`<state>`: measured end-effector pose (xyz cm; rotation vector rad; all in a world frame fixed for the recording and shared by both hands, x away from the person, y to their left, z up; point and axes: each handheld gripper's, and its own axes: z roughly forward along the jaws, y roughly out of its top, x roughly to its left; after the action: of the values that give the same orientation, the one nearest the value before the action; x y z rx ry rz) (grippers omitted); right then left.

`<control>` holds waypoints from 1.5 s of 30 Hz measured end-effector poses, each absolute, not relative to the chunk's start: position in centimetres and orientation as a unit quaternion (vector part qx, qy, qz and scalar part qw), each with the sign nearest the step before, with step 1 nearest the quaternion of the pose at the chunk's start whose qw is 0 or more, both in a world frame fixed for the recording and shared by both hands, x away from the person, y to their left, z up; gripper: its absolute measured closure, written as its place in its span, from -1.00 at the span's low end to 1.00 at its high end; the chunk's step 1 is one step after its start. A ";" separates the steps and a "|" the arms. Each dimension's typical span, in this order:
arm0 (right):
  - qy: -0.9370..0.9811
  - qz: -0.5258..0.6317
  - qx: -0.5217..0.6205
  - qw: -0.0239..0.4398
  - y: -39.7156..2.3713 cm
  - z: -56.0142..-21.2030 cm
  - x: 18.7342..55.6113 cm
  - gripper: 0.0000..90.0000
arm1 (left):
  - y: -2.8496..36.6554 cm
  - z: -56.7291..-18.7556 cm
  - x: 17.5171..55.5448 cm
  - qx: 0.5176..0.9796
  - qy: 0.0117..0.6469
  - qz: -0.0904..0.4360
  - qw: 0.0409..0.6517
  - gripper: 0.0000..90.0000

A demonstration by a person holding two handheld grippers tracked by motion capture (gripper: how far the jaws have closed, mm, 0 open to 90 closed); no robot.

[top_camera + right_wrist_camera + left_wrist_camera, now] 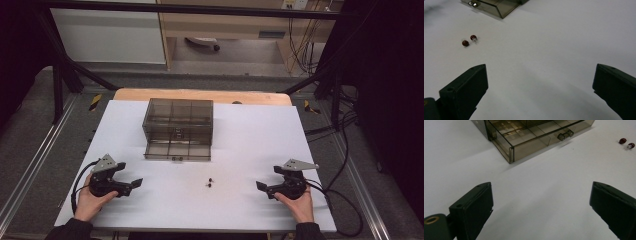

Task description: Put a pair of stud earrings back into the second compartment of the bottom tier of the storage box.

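Your two hands rest at the near edge of the white table (250, 130), each gripper's jaws spread wide and empty: the left gripper (131, 185) at the left, the right gripper (264, 188) at the right. Farther back stands a smoky clear box (178, 120), its bottom drawer (176, 150) pulled out. Two small red beads (469, 40) lie between you and the drawer, nearer the right gripper. Reach with the right, straddle one bead, and close gently so it doesn't roll.
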<state>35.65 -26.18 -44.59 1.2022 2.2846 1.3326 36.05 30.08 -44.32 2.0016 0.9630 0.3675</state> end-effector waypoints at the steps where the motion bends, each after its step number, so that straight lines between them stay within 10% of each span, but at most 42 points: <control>1: 0.781 0.457 0.411 0.114 -26.0 -44.6 35.7 -0.98 | 30.1 -44.3 36.1 0.802 0.387 0.147 0.431 -0.89; 45: 0.814 0.439 0.366 0.100 -16.3 -43.4 37.1 -0.91 | 30.3 -44.6 36.0 0.802 0.388 0.142 0.432 -0.92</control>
<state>37.13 -16.29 -43.44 1.0823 2.4065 1.2988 36.05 30.26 -44.55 1.9979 0.9671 0.3543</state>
